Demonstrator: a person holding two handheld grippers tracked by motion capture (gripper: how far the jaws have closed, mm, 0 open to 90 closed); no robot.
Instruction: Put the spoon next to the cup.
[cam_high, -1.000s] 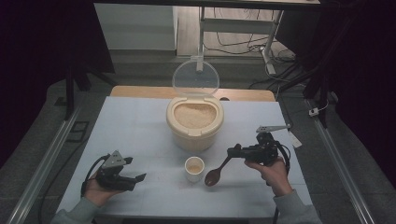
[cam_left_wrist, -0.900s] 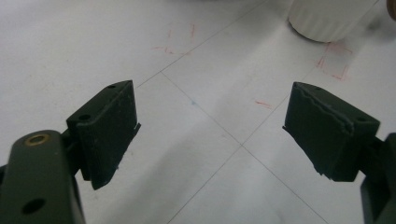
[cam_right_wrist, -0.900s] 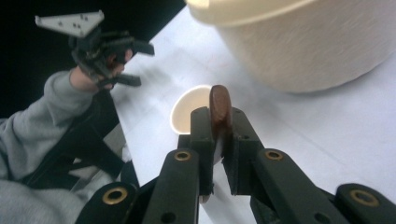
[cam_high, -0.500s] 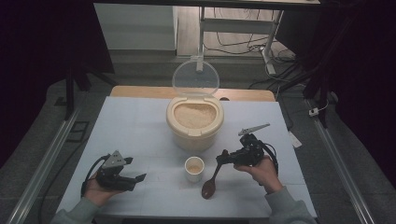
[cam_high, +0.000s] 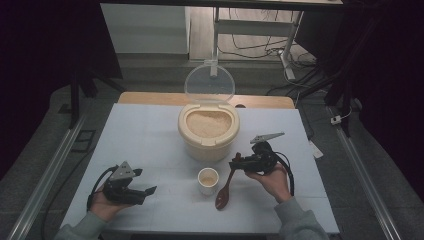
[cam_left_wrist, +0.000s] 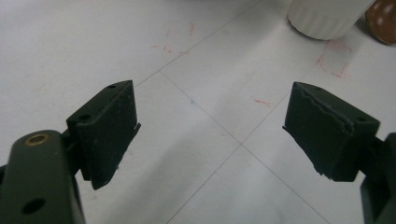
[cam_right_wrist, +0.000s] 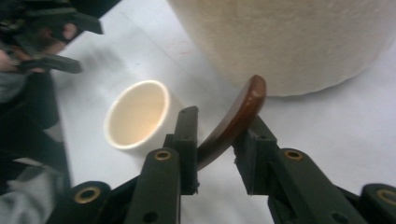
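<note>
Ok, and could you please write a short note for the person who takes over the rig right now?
Left gripper: open, holds nothing, low over the table.
Right gripper: jaws have just been opening; the wooden spoon handle is between them, loose.
Things: the spoon's bowl rests on the table beside the small cup. The rice container stands behind, its lid up.
Done: the spoon is lowered to the table.
Left: probably let the handle go and draw back. The cup's filling is hard to judge.
</note>
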